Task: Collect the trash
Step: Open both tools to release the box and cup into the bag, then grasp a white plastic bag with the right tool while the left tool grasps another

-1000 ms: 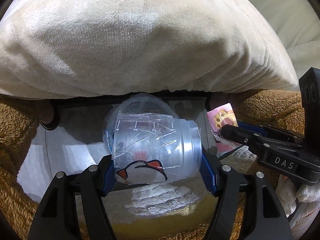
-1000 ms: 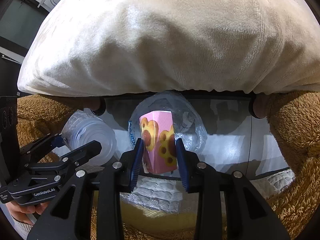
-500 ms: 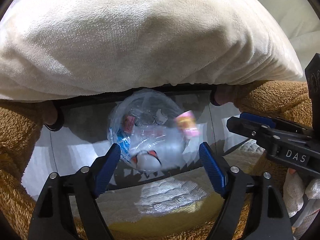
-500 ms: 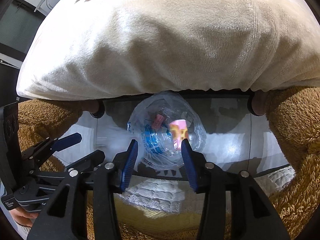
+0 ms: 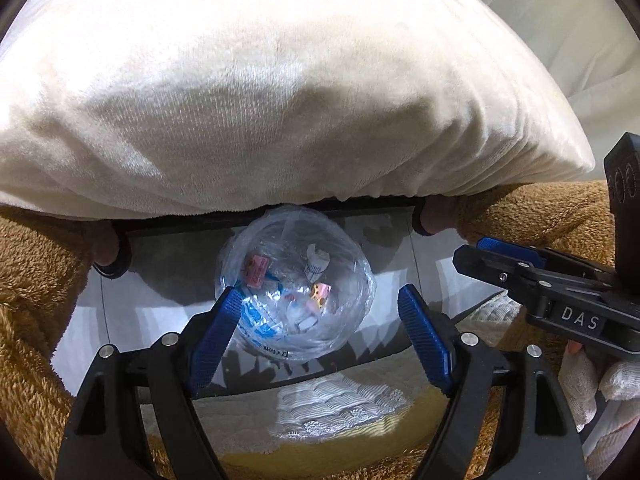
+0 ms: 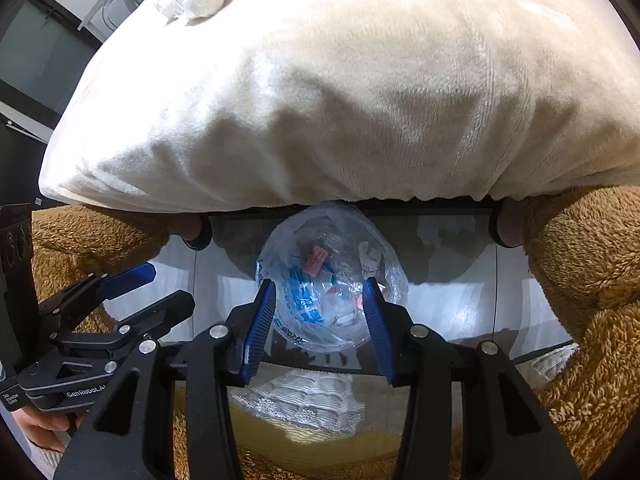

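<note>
Two grippers hover with jaws spread and empty: left gripper [image 5: 320, 316], then right gripper [image 6: 320, 312]. Between and below them sits a clear crinkled plastic trash bag [image 5: 294, 284], holding pink, blue and white scraps, under the cream plush pillow [image 5: 260, 92].

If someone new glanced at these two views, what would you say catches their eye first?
Probably the big cream pillow filling the upper half of both views, resting on brown plush. Below its edge, at centre, sits a clear bag-lined bin with scraps of trash inside. The blue-padded left tool and right tool both hover open and empty over it.
</note>
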